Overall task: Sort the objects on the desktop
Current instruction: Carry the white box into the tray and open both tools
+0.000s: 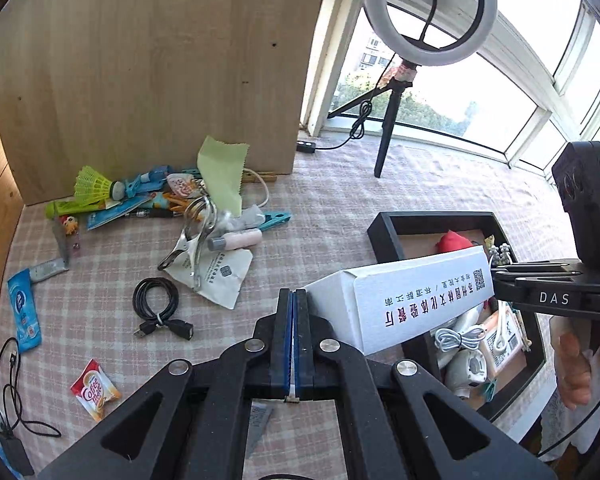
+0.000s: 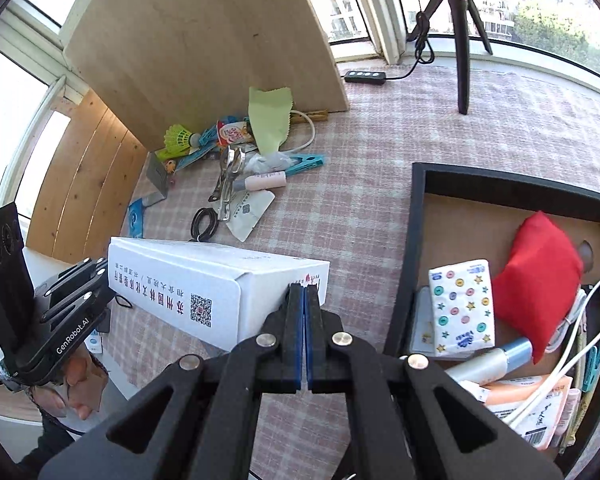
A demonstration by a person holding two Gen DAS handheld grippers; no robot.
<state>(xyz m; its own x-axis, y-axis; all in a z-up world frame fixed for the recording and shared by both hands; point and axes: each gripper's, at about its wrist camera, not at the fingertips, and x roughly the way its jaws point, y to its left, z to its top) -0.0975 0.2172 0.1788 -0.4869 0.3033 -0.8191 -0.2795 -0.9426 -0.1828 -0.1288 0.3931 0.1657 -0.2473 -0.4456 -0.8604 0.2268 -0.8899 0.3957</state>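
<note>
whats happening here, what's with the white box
A person is sorting clutter on a checked tablecloth with two handheld tools. The left tool and the right tool are both shut, each pinching one end of a long white box, which is held between them above the cloth beside a black tray already holding sorted items. A pile of small items remains by the wooden board.

Matt white cardboard box (image 1: 412, 300) above checked woven tablecloth (image 1: 320, 200).
</note>
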